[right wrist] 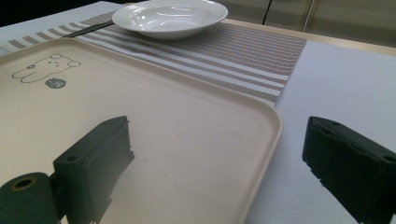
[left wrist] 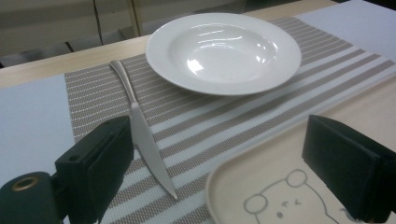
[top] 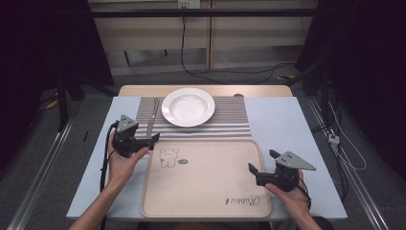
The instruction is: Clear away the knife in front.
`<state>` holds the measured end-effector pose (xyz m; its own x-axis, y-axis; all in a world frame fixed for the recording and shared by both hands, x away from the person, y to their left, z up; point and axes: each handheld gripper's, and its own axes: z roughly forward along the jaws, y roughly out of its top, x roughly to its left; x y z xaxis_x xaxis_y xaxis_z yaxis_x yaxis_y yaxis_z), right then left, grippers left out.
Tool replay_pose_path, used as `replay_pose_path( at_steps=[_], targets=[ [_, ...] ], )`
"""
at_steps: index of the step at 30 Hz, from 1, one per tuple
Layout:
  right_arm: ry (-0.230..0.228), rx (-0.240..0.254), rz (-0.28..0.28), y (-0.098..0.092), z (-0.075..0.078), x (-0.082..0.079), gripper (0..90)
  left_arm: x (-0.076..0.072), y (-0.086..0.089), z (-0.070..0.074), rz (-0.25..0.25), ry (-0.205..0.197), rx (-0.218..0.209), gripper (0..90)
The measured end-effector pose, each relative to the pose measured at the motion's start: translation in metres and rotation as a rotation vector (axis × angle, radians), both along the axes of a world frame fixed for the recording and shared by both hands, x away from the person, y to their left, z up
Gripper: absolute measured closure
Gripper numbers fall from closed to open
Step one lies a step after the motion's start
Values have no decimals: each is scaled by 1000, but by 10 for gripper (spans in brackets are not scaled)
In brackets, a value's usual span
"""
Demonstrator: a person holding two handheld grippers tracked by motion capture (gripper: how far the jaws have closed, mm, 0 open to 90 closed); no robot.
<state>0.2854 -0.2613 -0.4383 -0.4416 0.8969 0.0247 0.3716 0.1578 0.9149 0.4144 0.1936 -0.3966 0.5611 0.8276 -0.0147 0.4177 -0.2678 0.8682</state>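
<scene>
Both the left gripper (top: 149, 142) and right gripper (top: 262, 163) are held wide open, empty. The knife (left wrist: 140, 133), thin, stiff and slippery, is best pinched across its handle.

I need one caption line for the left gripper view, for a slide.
Open left gripper faces a knife on a striped placemat, beside a white plate.

Both hands hold a tool low, left tool (top: 149, 142) and right tool (top: 261, 161) gaping, empty.

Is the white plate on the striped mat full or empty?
Empty. The white plate sits upright on the striped mat, its glossy bowl bare apart from light reflections.
</scene>
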Motion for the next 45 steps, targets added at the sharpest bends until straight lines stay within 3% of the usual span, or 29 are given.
replay_pose_path(
  at_steps=[3, 6, 20, 28, 33, 42, 45],
  targets=[
    [0, -1, 0, 0, 0, 0, 87, 8, -1, 0, 1, 15, -19, 86],
    [-5, -7, -2, 0, 0, -1, 88, 16, -4, -1, 0, 23, 3, 87],
    [-11, -20, 5, 5, 3, -6, 93, 48, -6, 2, 46, 74, 7, 104],
    [-13, -26, 18, 7, 3, -5, 94, 67, -4, 6, 94, 79, 49, 139],
    [-10, -22, 19, 6, 3, -5, 94, 91, -4, 5, 110, 130, 72, 141],
    [-9, -23, 18, 6, 3, -5, 94, 119, -8, 4, 122, 187, 123, 156],
    [-11, -23, 21, 5, 3, -6, 93, 127, -6, 3, 127, 212, 127, 201]
  ],
)
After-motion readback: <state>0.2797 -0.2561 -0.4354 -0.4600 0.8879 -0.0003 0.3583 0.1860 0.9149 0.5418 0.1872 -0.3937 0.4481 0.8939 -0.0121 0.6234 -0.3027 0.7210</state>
